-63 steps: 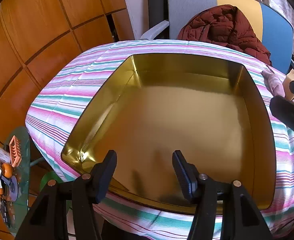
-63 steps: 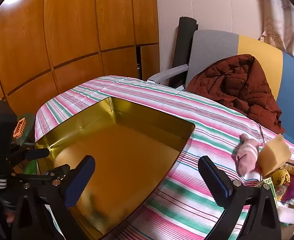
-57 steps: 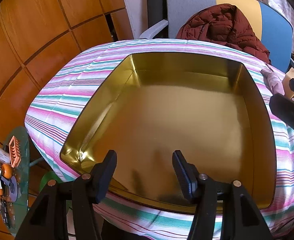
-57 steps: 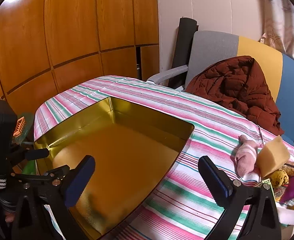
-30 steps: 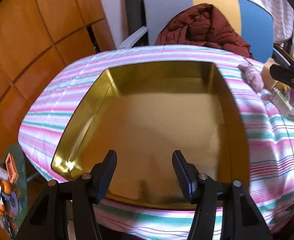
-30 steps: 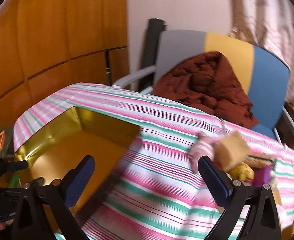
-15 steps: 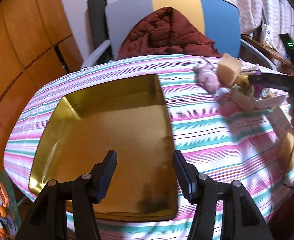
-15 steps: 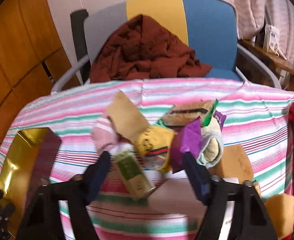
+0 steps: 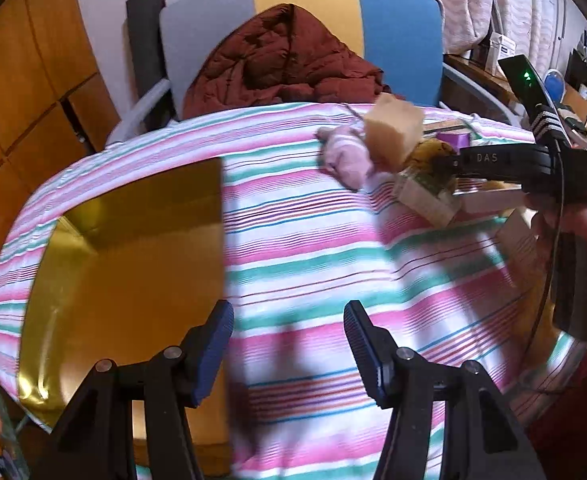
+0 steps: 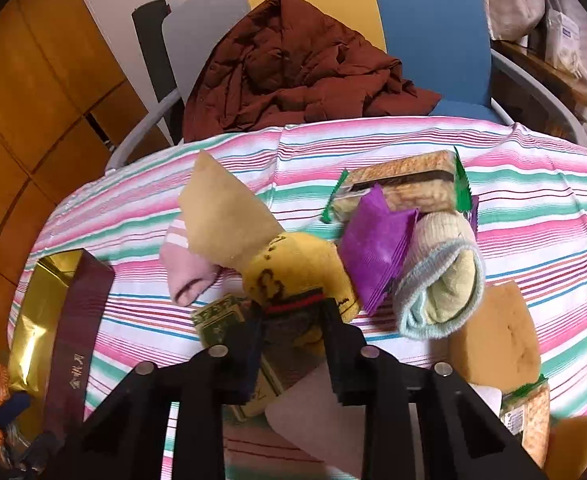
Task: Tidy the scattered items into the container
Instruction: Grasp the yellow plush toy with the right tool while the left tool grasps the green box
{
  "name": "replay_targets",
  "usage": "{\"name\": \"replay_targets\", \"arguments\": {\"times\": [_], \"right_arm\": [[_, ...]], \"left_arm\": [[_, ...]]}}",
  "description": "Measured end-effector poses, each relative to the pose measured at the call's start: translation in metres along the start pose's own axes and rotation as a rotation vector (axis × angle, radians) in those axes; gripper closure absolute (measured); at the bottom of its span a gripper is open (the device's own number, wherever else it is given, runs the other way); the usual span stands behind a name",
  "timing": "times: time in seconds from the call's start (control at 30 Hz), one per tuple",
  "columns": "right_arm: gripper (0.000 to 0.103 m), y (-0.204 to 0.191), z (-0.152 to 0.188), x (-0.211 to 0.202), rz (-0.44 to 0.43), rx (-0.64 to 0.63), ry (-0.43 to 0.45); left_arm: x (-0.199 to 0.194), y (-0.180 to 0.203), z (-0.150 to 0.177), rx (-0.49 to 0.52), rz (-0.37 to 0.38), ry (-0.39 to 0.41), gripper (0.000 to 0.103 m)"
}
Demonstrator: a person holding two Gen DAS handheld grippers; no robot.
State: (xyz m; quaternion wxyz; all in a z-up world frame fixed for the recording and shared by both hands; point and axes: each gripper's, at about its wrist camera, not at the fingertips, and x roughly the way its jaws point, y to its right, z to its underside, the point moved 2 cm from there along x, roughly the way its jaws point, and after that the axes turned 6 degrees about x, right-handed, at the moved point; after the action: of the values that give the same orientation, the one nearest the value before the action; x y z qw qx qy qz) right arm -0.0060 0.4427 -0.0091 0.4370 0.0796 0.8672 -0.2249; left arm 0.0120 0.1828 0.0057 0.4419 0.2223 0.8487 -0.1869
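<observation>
A gold tin [image 9: 125,264] sits open on the striped cloth at the left; it also shows in the right wrist view [image 10: 41,312]. My left gripper [image 9: 289,344] is open and empty above the cloth beside the tin's right wall. My right gripper [image 10: 293,344] is closed around a yellow rolled sock [image 10: 297,276] in a pile of items: a pink sock [image 10: 185,272], a tan sponge [image 10: 225,216], a purple packet [image 10: 373,248], a pale blue-green sock [image 10: 441,280], a green box [image 10: 221,320] and a cracker pack [image 10: 405,184]. The pile shows in the left wrist view [image 9: 393,152].
A chair with a maroon jacket [image 10: 293,68] stands behind the table. Another sponge [image 10: 493,340] and a cracker pack [image 10: 529,412] lie at the right. A white card [image 10: 313,412] lies under my right gripper. Wooden panels line the left wall.
Both grippers have swung right, from over the tin toward the pile. My right gripper has gone from wide open to closed around the yellow sock. My left gripper stays open.
</observation>
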Motion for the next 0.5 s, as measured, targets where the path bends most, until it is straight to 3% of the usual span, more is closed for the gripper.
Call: {"name": "replay_targets", "arguments": {"times": [0.13,0.37,0.5], "right_arm": [[0.078,0.006,-0.003,-0.012,0.004,0.046,0.017],[0.081,0.022,-0.010,-0.028,0.078,0.064,0.068],[0.082,0.030,-0.011,-0.026,0.057,0.108,0.047]], "left_arm": [[0.011,0.019,-0.017,0.007,0.090,0.003,0.045],[0.048,0.058,-0.054,-0.005,0.196,-0.073,0.045],[0.065,0.066,-0.076,-0.079,0.274,-0.086,0.045]]}}
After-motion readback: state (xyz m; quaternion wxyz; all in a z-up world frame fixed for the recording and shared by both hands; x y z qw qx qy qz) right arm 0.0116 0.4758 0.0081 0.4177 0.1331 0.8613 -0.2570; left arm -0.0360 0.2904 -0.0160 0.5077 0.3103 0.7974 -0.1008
